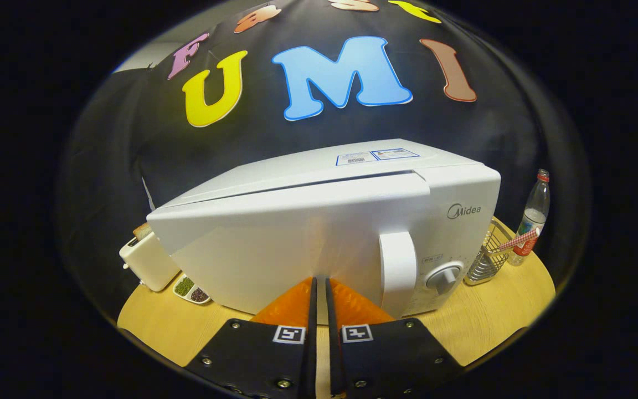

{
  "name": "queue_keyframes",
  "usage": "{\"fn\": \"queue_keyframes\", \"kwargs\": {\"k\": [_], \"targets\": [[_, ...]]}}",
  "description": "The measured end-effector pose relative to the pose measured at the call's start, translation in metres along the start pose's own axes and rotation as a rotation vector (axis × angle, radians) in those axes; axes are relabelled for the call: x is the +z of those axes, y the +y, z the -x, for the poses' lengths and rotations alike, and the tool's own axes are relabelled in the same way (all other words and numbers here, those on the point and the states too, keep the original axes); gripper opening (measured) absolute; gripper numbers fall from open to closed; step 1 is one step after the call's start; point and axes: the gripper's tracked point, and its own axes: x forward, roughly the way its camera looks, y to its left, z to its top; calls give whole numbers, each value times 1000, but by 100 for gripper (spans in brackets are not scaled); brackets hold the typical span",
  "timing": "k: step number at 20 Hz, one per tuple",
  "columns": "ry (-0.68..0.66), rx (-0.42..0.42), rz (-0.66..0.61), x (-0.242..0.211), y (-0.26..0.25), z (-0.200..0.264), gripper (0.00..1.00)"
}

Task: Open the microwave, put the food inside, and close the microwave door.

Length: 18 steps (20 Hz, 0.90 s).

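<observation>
A white microwave stands on the wooden table right in front of me. Its door has a vertical white handle at its right side, and a dark gap runs along the door's top edge, so it looks slightly ajar. A round dial sits to the right of the handle. My gripper is shut, with only a thin slit between the fingers and nothing held. Its tips rest against the lower middle of the door, left of the handle. What lies inside the microwave is hidden by the door.
A white toaster with a bread slice stands left of the microwave, and a small dish of beans lies beside it. On the right are a wire basket holding a red-checked item and a plastic bottle.
</observation>
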Motion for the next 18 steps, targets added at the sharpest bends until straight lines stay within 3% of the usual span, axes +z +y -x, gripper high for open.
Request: {"fn": "queue_keyframes", "kwargs": {"k": [6, 18], "targets": [[-35, -12, 27, 14, 5, 15, 11], [-258, -74, 128, 59, 22, 158, 11]]}}
